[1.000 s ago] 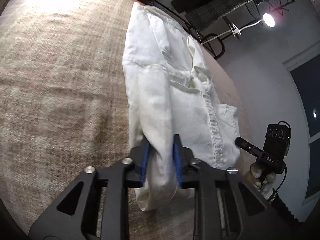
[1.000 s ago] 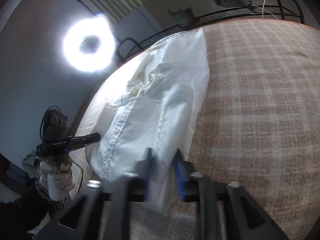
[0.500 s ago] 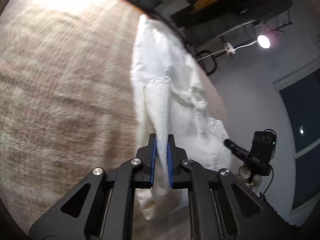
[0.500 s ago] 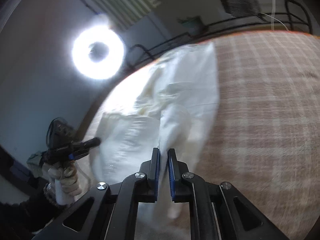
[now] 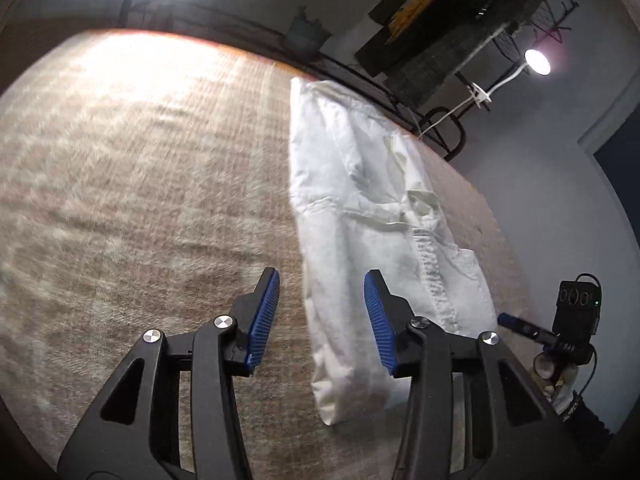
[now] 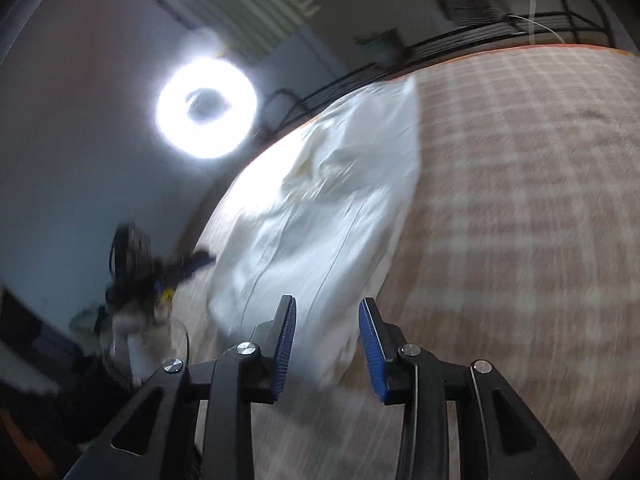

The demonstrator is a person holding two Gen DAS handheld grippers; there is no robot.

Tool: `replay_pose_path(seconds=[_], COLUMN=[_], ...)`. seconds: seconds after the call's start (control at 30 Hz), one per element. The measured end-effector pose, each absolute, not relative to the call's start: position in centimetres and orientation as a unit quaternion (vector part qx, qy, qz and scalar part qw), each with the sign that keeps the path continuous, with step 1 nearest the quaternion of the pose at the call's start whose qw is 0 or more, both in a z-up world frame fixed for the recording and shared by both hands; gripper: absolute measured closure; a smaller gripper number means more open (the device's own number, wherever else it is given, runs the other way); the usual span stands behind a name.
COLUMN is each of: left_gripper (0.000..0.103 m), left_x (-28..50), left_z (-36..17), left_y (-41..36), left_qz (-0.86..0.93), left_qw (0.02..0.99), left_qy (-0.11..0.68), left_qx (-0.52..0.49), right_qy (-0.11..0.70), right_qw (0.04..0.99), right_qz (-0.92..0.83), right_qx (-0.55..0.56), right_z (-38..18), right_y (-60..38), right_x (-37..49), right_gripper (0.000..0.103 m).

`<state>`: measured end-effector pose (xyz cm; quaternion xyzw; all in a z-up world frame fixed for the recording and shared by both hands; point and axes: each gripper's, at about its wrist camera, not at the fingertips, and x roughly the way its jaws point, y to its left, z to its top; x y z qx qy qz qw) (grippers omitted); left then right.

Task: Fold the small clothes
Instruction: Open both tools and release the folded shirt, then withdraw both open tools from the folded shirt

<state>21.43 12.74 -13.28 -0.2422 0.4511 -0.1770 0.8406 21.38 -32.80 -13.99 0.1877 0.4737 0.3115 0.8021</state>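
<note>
- Left gripper [image 5: 321, 311] spread wide, holding nothing.
- Right gripper [image 6: 327, 340] spread too, empty.
- White garment [image 5: 372, 216] lying long on plaid blanket [image 5: 140, 184], toward 12 o'clock.

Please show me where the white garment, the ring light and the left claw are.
garment [image 5: 360, 208]: left wrist view, middle of the folded cloth.
ring light [image 6: 206, 108]: right wrist view, glowing ring.
left claw [image 5: 320, 312]: left wrist view, midway between the open fingertips.

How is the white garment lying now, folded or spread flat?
Folded: the white garment lies as a narrow lengthwise strip on the plaid blanket, layers overlapping.
</note>
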Motion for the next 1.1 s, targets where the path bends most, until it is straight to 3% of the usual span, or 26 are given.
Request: replay_pose_path(seconds=[0.2,0.23,0.27,0.33,0.37,0.43,0.53,0.67,0.83,1.03,1.1], left_gripper=[0.059,0.059,0.059,0.061,0.069,0.075,0.075,0.075,0.075,0.075,0.069], left_x=[21.5,21.8,22.3,23.1,23.1,23.0,22.6,21.6,21.7,23.6,23.8], left_z=[-11.5,-12.0,-12.8,-14.8,-15.3,-15.6,-15.0,-13.4,-13.0,-15.6,-16.4], left_y=[7.8,7.2,6.6,6.5,6.5,6.7,6.9,8.3,9.1,8.7,8.5], left_qz=[-0.248,-0.242,-0.231,-0.204,-0.200,-0.198,-0.204,-0.200,-0.191,-0.161,-0.156], left_qw=[0.836,0.836,0.834,0.828,0.826,0.832,0.835,0.846,0.860,0.853,0.851], left_qy=[0.455,0.462,0.474,0.499,0.503,0.495,0.487,0.465,0.448,0.480,0.487], left_qx=[-0.178,-0.170,-0.163,-0.157,-0.159,-0.154,-0.153,-0.166,-0.150,-0.128,-0.118], right_qy=[0.500,0.499,0.500,0.502,0.499,0.509,0.525,0.505,0.459,0.472,0.485], right_qw=[0.794,0.793,0.790,0.788,0.791,0.789,0.793,0.818,0.845,0.837,0.830], right_qz=[0.316,0.320,0.326,0.324,0.316,0.295,0.278,0.251,0.268,0.278,0.275], right_qx=[0.137,0.137,0.141,0.148,0.160,0.174,0.133,0.114,0.063,0.016,0.013], right_z=[-15.7,-15.8,-15.9,-15.9,-15.8,-16.4,-16.8,-15.0,-12.4,-13.4,-14.6], right_y=[-31.0,-30.7,-30.5,-30.2,-30.6,-31.1,-30.3,-30.2,-28.8,-26.0,-25.8], right_x=[21.1,21.1,21.1,21.2,21.2,21.0,20.6,21.2,21.8,24.9,26.3], right_gripper=[0.066,0.072,0.085,0.095,0.099,0.100,0.099,0.073,0.073,0.074,0.074])
